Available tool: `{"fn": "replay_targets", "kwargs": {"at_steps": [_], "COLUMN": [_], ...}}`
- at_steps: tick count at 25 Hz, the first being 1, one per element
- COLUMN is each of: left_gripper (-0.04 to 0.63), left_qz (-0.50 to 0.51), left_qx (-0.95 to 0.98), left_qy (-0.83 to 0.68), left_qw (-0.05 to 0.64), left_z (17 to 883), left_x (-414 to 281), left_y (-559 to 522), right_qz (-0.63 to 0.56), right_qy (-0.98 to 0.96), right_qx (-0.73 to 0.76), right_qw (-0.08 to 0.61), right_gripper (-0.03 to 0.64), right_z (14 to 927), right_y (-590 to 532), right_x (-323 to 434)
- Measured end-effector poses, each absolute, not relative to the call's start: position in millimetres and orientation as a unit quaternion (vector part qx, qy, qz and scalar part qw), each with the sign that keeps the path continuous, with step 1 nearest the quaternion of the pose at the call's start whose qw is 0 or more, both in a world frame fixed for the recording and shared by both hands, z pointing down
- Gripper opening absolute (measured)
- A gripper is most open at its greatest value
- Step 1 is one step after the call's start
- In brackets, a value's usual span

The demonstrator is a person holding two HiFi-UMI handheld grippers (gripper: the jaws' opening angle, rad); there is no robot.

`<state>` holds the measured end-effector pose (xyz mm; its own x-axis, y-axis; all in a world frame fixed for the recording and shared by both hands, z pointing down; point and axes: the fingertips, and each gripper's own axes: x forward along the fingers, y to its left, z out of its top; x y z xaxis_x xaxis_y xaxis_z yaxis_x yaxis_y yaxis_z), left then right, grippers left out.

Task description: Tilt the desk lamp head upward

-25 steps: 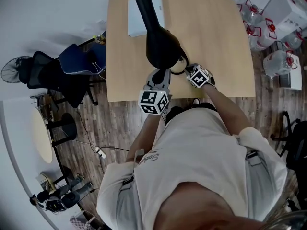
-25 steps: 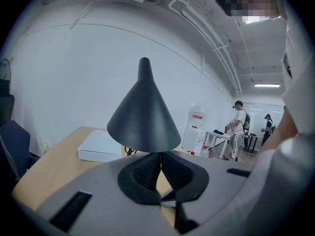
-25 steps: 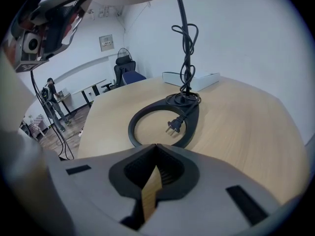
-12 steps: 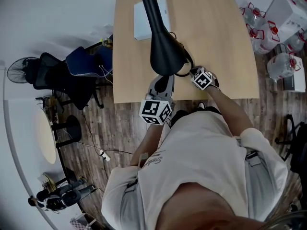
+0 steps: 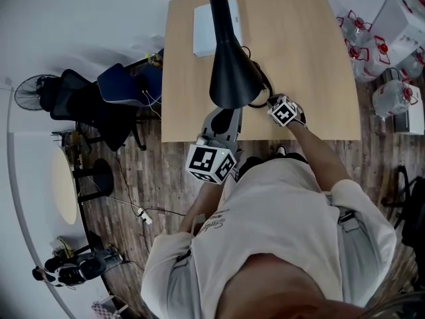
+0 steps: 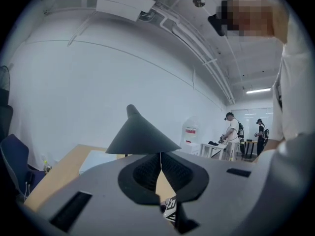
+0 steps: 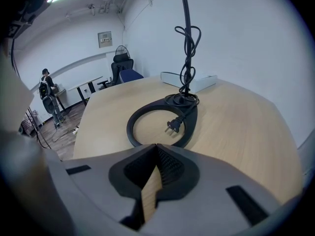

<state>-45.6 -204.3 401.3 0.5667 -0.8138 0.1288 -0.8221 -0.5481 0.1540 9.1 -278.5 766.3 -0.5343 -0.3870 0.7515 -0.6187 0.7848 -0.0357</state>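
The black desk lamp stands on the wooden desk (image 5: 305,45). Its cone-shaped head (image 5: 232,72) hangs over the near half. In the left gripper view the head (image 6: 142,134) fills the space just above my jaw tips. My left gripper (image 5: 224,115) is shut with nothing in it, and its tips sit under the head's near rim. I cannot tell whether they touch it. My right gripper (image 5: 271,102) is also shut and empty, and it is low beside the lamp's ring base (image 7: 162,124). A plug (image 7: 173,126) lies on that ring, and the bundled cord (image 7: 187,58) hangs along the stem.
A flat white box (image 5: 214,28) lies at the desk's far side behind the lamp. Left of the desk are office chairs (image 5: 99,105) and a fan (image 5: 30,95). Water jugs (image 5: 392,92) stand to the right. People stand at tables far off (image 6: 231,134).
The lamp head shows more of its cone side, with the near rim raised. My left gripper stays beneath it, its marker cube a bit nearer me. The right gripper holds beside the base.
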Motion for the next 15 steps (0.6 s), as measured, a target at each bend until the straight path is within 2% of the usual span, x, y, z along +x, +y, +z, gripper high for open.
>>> {"fn": "replay_targets", "kwargs": {"at_steps": [8,15], "left_gripper": [0.015,0.015], "left_qz": [-0.007,-0.011], "left_qx": [0.876,0.879], "left_qy": [-0.471,-0.473], "left_qw": [0.1,0.056], "left_z": [369.8,335.8], "left_x": [-46.8,-46.1], "left_y": [-204.0,-204.1], "right_qz": [0.167,0.168], "right_qy": [-0.863,-0.864], "right_qx": [0.305,0.304], "right_qw": [0.365,0.366], "right_gripper": [-0.005,-0.005], "right_z": [765.3,765.4], "right_y": [-279.4,-280.2], "right_x": [12.1,10.3]}}
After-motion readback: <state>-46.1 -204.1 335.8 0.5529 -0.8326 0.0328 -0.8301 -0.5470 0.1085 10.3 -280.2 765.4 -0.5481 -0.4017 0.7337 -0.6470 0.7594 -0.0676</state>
